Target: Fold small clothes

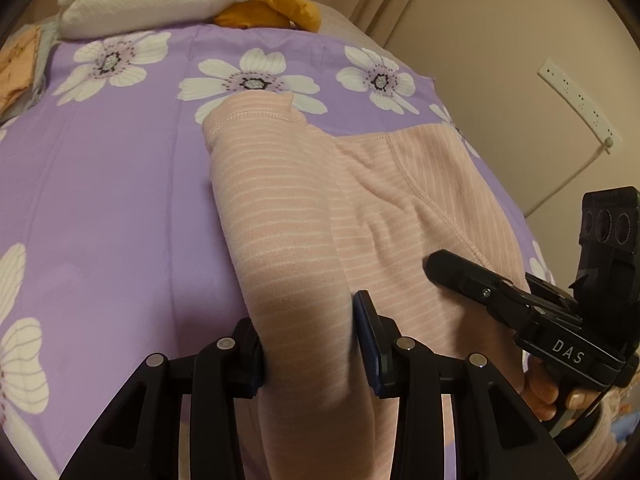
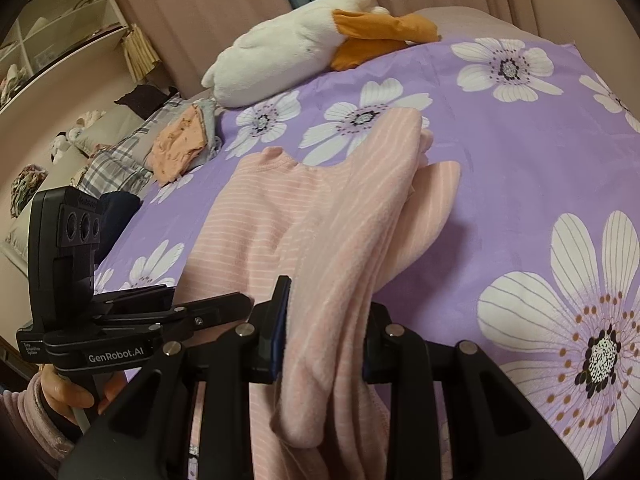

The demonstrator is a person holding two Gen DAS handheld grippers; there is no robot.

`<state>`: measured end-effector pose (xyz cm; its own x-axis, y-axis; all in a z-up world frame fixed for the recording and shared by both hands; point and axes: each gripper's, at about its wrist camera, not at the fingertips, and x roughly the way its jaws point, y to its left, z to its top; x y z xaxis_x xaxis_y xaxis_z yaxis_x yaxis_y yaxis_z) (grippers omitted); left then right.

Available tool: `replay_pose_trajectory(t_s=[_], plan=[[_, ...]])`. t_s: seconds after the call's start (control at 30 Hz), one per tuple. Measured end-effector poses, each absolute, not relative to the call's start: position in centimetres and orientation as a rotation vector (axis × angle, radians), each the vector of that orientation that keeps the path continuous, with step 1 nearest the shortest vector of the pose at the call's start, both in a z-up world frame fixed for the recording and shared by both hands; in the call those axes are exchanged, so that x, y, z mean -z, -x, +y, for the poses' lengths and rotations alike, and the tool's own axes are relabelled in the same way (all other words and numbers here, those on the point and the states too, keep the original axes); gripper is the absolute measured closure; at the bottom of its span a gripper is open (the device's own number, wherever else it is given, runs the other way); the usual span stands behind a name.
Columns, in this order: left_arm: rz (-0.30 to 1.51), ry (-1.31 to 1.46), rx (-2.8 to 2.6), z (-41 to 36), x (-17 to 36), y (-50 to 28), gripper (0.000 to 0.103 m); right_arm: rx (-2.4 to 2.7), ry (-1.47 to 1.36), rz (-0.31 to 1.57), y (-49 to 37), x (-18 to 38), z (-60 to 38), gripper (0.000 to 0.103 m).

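A small pink top with thin white stripes (image 1: 304, 216) lies on a purple flowered sheet (image 1: 112, 184). My left gripper (image 1: 308, 344) is shut on a fold of the pink top along its left side and lifts it slightly. The right gripper (image 1: 472, 280) shows at the right of the left wrist view, over the top's other side. In the right wrist view, my right gripper (image 2: 324, 340) is shut on a bunched sleeve of the pink top (image 2: 360, 216), which drapes over its fingers. The left gripper (image 2: 216, 308) shows at the lower left, beside the top.
A white plush goose with orange feet (image 2: 304, 40) lies at the far edge of the sheet. Folded orange and plaid clothes (image 2: 180, 144) sit at the left of the bed. Shelves (image 2: 52, 36) stand at the far left. A wall with a power strip (image 1: 576, 100) is on the right.
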<state>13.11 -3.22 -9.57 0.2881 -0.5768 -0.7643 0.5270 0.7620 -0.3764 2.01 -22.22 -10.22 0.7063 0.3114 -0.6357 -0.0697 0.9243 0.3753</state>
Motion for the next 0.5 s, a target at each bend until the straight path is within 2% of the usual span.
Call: replay_pose_trajectory(t_s=[0.5], plan=[[0.999,0.071,0.678,0.5,7.9,-10.9,0.066,-0.28,-0.292,0.738,-0.8,8.4,-18.6,0.075]])
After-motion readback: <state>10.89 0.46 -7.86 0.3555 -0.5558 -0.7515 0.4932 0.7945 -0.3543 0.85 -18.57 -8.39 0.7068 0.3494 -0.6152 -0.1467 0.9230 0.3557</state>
